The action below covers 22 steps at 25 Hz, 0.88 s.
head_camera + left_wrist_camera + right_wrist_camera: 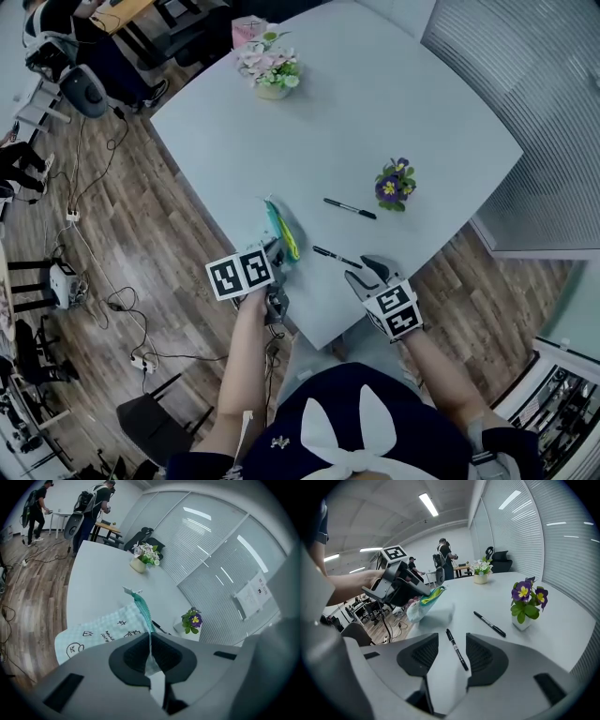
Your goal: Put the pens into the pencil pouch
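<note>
Table (394,103) near edge | left tongs (150,654) pinching pouch (101,631) | right tongs (359,269) spread toward pen (457,651)

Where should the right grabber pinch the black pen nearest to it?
Around the middle of the barrel, coming down from above. The near pen lies flat on the table, thin and long, in line with the gap of the open right gripper. Its jaws can therefore likely close on the pen's two long sides without turning.

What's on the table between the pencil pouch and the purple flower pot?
One black pen lies on the table between pencil pouch and flower pot; the head view shows it.
</note>
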Available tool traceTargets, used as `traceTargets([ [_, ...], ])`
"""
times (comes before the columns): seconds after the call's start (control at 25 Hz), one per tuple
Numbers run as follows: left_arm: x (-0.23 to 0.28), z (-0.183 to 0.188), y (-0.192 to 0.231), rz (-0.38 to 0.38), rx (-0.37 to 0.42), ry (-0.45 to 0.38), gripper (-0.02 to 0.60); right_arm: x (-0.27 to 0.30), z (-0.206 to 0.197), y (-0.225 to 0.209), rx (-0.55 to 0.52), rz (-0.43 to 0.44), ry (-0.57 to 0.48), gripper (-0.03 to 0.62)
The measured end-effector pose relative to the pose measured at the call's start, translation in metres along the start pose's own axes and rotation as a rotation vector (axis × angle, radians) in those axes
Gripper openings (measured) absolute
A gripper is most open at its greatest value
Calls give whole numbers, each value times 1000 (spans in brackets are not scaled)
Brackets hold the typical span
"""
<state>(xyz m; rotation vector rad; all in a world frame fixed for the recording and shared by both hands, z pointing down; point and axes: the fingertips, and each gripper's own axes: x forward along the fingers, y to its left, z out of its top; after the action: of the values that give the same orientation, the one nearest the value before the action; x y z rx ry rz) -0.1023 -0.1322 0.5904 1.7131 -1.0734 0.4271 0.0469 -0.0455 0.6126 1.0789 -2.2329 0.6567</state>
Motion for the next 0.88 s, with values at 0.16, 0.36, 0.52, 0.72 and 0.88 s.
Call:
traceTargets([
  [0.16, -14, 6, -14, -55, -9, -34, 29, 2, -2, -1, -4, 1, 11, 186],
  [0.36, -32, 11, -22, -80, 1, -72, 29, 9, -12, 0, -10, 8, 34, 181],
  [0.52, -44, 8, -23, -82, 15, -79, 29, 17, -26, -4, -11, 7, 63, 181],
  [0.72, -53, 3, -22, -77, 12, -86, 29, 28, -44, -13, -21, 5, 114, 179],
  [0.88, -58, -1, -20, -52, 41, -87, 29, 37, -59, -20, -38, 5, 164, 176],
])
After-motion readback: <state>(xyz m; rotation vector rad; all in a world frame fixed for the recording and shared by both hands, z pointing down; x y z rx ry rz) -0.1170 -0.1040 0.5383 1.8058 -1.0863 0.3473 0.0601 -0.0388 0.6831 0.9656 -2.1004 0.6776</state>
